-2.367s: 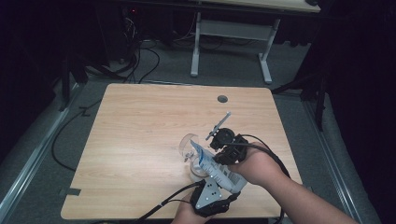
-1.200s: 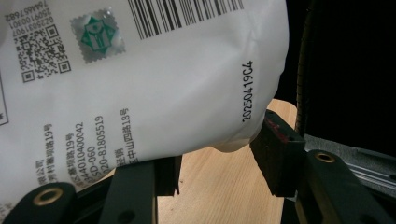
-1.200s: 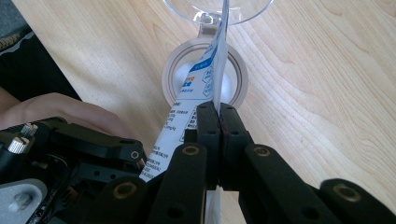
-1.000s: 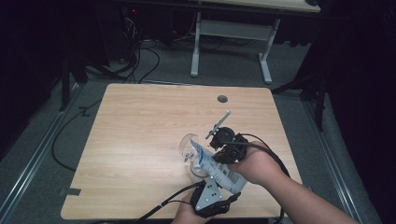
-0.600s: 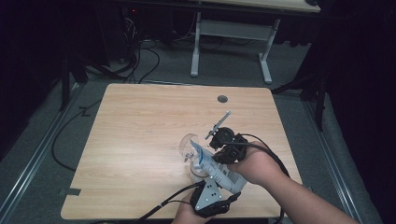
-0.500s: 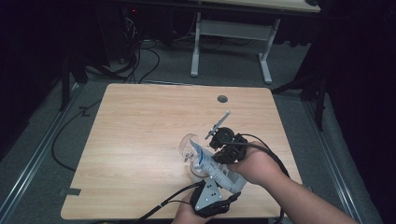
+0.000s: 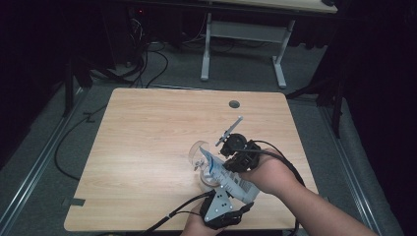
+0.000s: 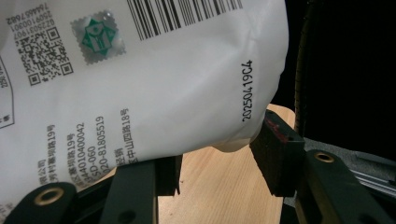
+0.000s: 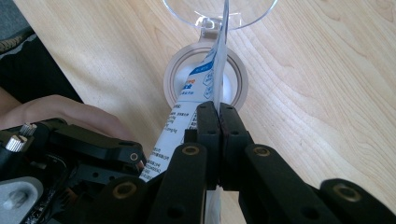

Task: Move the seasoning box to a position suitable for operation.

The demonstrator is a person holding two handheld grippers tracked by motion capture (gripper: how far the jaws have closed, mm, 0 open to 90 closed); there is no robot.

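A white pouch [image 7: 227, 175] with blue print and a barcode hangs tilted over a clear stemmed glass [image 7: 198, 153] near the table's front. Its upper corner reaches the glass bowl. My left gripper [image 7: 223, 212] holds the pouch's lower end from below. In the left gripper view the pouch [image 8: 154, 79] bulges between the two jaws of this gripper [image 8: 219, 163], which press on its sides. My right gripper [image 7: 235, 153] pinches the pouch's thin edge; in the right gripper view its jaws [image 9: 218, 109] are shut on that edge [image 9: 215, 79], above the glass's round foot [image 9: 173, 77].
The wooden table [image 7: 147, 137] has a round cable hole [image 7: 234, 104] at the back. A thin grey rod [image 7: 231, 129] sticks up by the right gripper. Black cables trail off the front edge. Behind the table stand white desk legs [image 7: 205, 44] and floor cables.
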